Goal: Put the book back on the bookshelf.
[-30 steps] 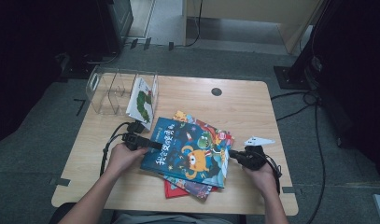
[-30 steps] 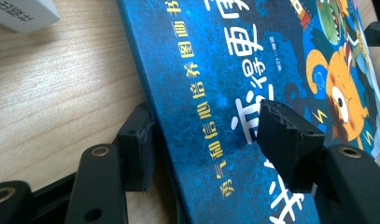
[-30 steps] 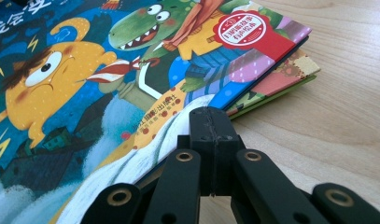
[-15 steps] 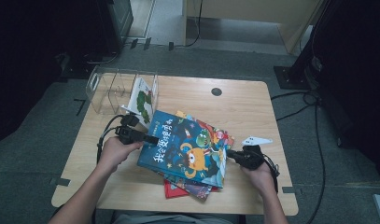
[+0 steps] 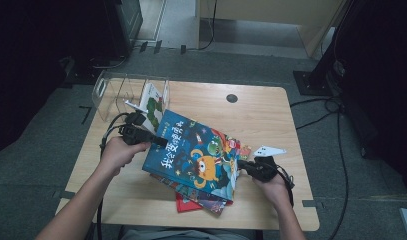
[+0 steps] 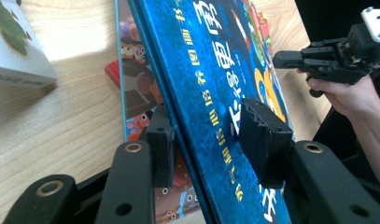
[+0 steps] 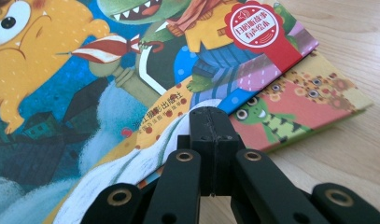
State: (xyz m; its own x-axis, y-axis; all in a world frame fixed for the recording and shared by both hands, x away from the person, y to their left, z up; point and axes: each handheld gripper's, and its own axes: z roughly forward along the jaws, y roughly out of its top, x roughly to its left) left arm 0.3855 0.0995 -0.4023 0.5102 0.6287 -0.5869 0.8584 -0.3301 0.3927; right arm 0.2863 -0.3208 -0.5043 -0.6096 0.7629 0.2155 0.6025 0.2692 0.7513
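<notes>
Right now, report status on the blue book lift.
Left tool straddling the blue book edge, jaws just closing, one pad off. Right tool shut, empty, by the stack. Book tilted up. Clear rack behind already holds one book.

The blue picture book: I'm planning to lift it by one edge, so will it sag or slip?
The blue picture book looks stiff: raised at the left gripper, it stays flat. Its glossy cover may slide between pads, or off the stack.
</notes>
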